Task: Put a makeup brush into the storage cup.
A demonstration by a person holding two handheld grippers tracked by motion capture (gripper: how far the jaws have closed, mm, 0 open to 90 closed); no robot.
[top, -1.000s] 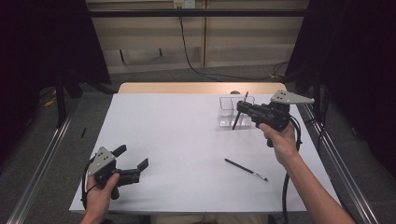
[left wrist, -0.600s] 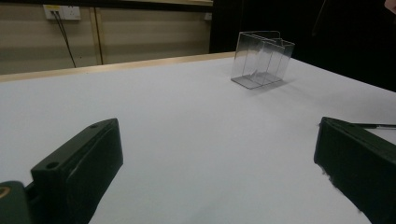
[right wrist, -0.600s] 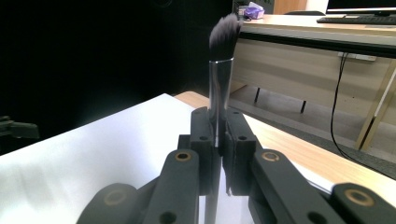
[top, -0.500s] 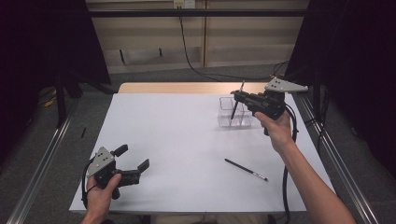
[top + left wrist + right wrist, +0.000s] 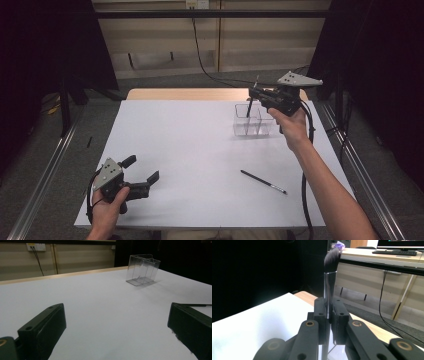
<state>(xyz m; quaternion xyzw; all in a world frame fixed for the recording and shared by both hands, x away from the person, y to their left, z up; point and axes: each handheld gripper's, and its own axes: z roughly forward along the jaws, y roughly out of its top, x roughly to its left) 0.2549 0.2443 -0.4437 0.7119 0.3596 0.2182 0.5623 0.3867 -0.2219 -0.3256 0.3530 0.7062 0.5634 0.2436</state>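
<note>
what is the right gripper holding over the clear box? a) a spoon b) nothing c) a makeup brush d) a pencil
c: the right gripper is shut on a makeup brush with dark bristles pointing up, its handle reaching down into the clear box.

1. The bench (image 5: pixel 190 150) has a plain white top with a pale wood edge at the far side.
2. The box (image 5: pixel 252 121) is clear and colourless.
3. The brush (image 5: pixel 329 282) has dark bristles fading to grey tips, a shiny silver collar and a black handle.
4. Both grippers, right (image 5: pixel 256 93) and left (image 5: pixel 142 175), are black with a grey plate on top.
5. The second brush (image 5: pixel 263 182) lying on the bench is black with a pale tip.
6. The floor (image 5: pixel 45 145) is grey.
</note>
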